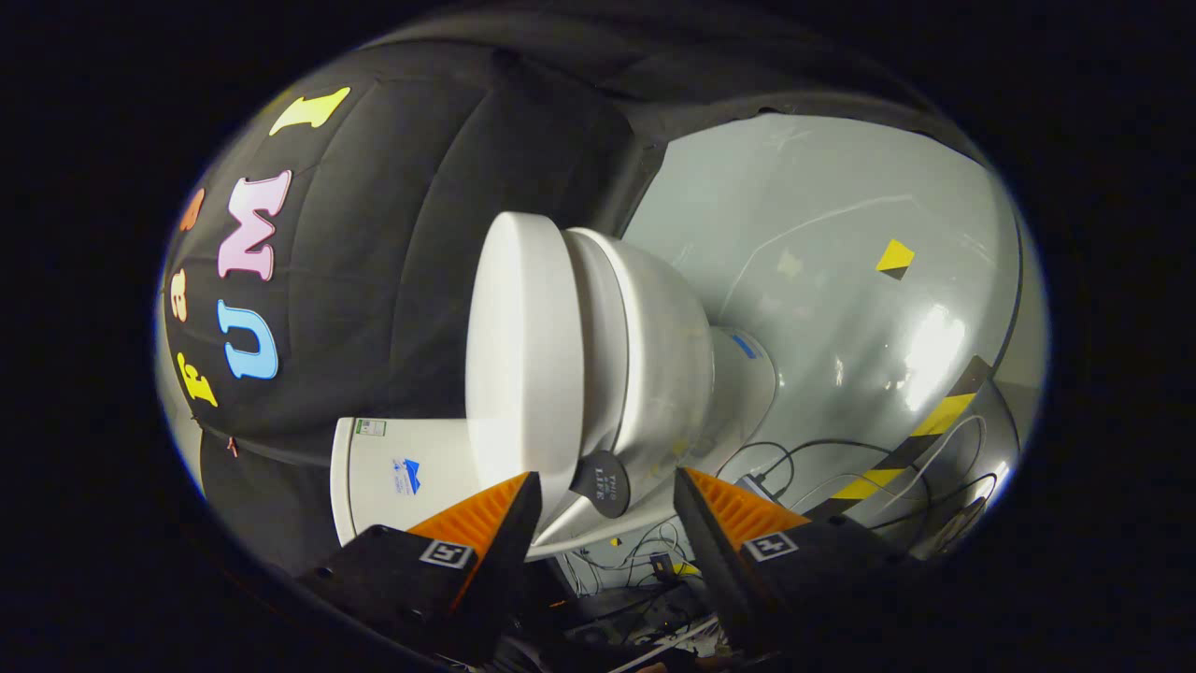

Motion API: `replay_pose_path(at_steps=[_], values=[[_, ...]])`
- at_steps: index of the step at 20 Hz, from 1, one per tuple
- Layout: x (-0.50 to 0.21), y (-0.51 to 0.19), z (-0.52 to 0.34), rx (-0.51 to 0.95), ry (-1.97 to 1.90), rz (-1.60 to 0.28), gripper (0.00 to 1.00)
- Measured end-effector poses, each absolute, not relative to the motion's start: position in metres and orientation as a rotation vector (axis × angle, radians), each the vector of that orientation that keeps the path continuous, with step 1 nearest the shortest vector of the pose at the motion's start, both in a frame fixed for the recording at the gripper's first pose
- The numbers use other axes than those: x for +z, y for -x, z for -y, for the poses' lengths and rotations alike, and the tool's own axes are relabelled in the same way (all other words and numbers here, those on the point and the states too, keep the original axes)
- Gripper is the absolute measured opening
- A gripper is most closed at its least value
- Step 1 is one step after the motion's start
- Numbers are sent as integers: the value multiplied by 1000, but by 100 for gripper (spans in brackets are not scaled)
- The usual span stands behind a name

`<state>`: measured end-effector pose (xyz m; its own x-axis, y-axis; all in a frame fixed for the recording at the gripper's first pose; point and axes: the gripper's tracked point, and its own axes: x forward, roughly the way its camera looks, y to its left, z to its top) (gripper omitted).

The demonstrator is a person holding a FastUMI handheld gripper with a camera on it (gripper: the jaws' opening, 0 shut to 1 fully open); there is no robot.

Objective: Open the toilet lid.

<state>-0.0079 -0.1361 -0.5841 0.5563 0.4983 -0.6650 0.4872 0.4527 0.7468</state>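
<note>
Fingers of my gripper (605, 500) stand spread, pinching nothing. Between them, just ahead at twelve o'clock, sits the dark lift tab (601, 483) on the lid's rim. The lid (519, 360) lies flat against the seat, the view rolled sideways, with the tank (392, 472) at ten o'clock. Opening is not begun, I judge: gripping the tab and swinging the lid away remain.

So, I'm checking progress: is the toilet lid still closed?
Yes, the toilet lid lies flat against the bowl, and the open gripper is only just reaching its edge.
</note>
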Motion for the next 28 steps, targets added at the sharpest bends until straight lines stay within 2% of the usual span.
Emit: replay_pose_path(at_steps=[2, 3, 5, 10, 11, 12, 14, 22, 28], values=[[-595, 0, 136, 14, -1172, -1053, 71], [-600, -3, 135, 8, -1179, -1069, 71], [-597, -4, 125, 51, -1250, -1093, 48], [-613, -5, 102, 100, -1324, -1111, 48], [-599, -7, 107, 105, -1344, -1126, 27], [-587, 4, 98, 139, -1360, -1124, 26], [-597, -7, 98, 167, -1305, -1095, 11], [-540, -16, 100, 175, -1067, -1036, 7], [-496, -24, 88, 83, -863, -1020, 7]])
